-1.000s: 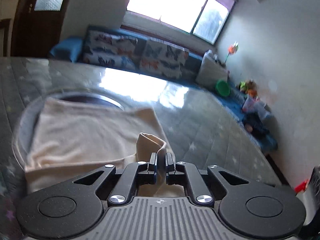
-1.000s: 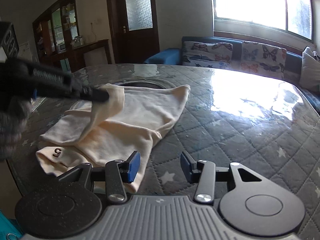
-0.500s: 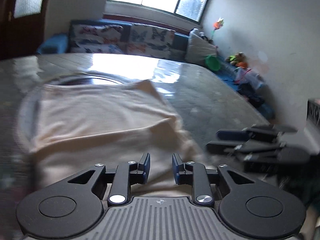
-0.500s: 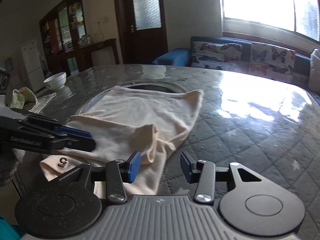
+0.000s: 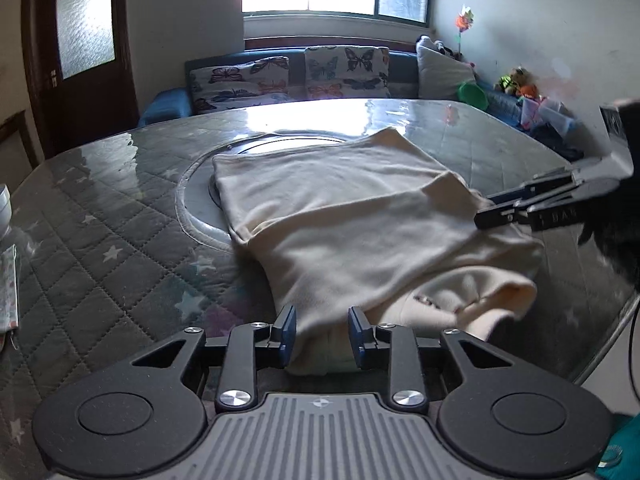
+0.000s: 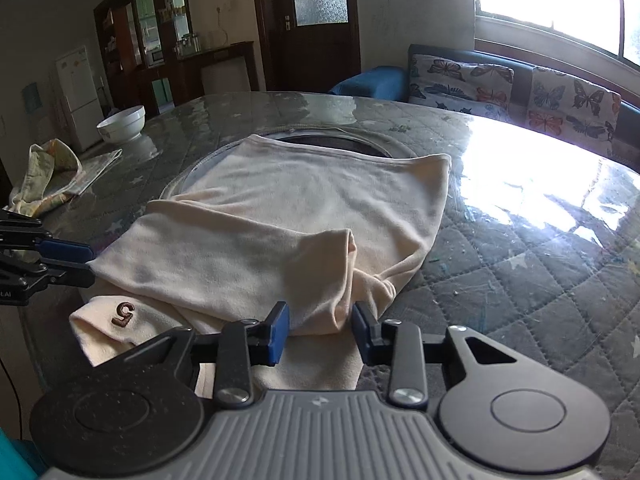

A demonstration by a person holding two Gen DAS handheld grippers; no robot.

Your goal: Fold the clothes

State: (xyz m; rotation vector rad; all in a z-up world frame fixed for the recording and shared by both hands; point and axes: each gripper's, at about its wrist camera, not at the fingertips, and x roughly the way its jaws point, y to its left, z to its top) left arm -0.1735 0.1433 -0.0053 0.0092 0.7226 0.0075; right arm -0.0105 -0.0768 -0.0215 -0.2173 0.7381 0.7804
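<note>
Blue-padded, the left hand-held gripper (image 5: pixel 322 334) tilts down, jaws just opening, spread astride the cream garment (image 5: pixel 360 216)'s near edge on the tabletop (image 5: pixel 100 208). The right hand-held gripper (image 6: pixel 320 332), tilted likewise, has been closing around a fold, pads apart. Only its view shows a "5" patch (image 6: pixel 123 314) to its left.

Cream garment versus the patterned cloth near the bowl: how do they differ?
The cream garment is plain, bearing a brown 5; the patterned cloth is printed. The cream garment lies folded flat mid-table; the patterned cloth sits crumpled near the white bowl. Both rest on the quilted table.
</note>
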